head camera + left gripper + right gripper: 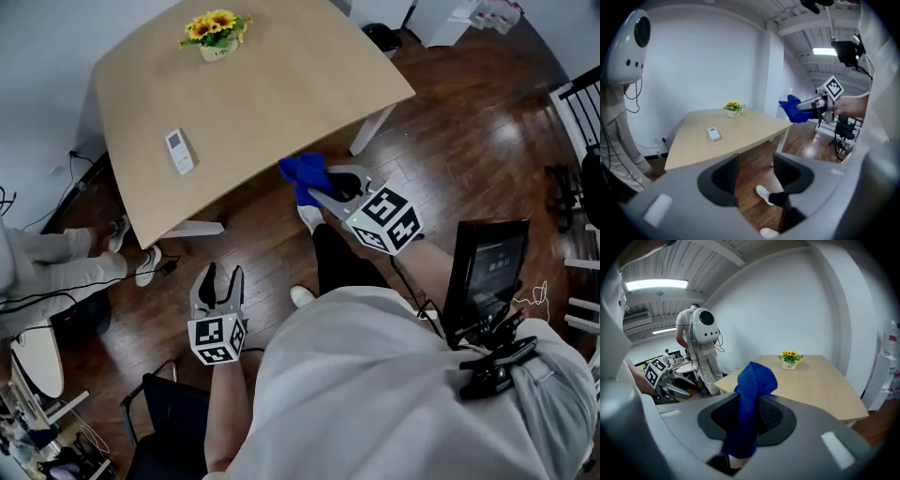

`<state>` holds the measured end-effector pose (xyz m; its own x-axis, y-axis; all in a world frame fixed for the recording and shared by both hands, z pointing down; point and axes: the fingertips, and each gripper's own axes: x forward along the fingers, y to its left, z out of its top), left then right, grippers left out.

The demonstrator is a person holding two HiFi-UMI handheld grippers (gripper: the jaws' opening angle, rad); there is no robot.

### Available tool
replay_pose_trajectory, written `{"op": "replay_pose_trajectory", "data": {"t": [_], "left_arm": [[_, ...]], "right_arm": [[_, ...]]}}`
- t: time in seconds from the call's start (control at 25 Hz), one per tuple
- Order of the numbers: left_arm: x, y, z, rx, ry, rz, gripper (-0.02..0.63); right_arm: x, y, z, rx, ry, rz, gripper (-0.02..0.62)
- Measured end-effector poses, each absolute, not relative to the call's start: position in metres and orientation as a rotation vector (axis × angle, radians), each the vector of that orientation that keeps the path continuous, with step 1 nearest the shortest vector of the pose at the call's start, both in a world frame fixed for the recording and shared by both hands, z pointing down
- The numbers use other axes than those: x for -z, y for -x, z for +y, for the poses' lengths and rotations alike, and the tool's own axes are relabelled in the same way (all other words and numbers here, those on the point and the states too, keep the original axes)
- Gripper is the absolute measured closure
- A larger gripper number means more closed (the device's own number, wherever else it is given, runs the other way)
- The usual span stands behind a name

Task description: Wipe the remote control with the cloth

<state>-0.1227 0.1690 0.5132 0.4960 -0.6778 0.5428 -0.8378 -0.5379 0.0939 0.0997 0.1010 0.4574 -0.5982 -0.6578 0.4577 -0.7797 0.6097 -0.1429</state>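
Note:
The white remote control lies face up on the light wooden table, near its left edge; the left gripper view also shows the remote control. My right gripper hovers off the table's near edge, shut on a bunched blue cloth. In the right gripper view the cloth stands up between the jaws of that gripper. My left gripper hangs lower over the floor, well short of the table. Its jaws stand a little apart with nothing between them.
A small pot of sunflowers stands at the table's far side. Another person stands by the table's left end. A black chair sits at my lower left, and a black bin beyond the table.

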Motion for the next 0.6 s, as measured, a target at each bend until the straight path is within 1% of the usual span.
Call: {"op": "replay_pose_trajectory", "data": {"t": [0.08, 0.2, 0.48, 0.6], "left_arm": [[-0.505, 0.116, 0.205, -0.596, -2.42, -1.231, 0.365], [-0.488, 0.097, 0.239, -0.532, -2.465, -1.185, 0.367], [-0.465, 0.061, 0.274, -0.477, -2.506, -1.193, 0.367], [-0.454, 0.029, 0.281, -0.448, -2.507, -1.216, 0.367]], "right_arm": [[-0.455, -0.09, 0.145, -0.49, -1.134, -2.475, 0.5], [-0.451, -0.095, 0.188, -0.495, -1.1, -2.465, 0.5], [-0.419, -0.125, 0.226, -0.375, -1.061, -2.515, 0.5], [-0.405, -0.147, 0.244, -0.331, -1.04, -2.532, 0.5]]}}
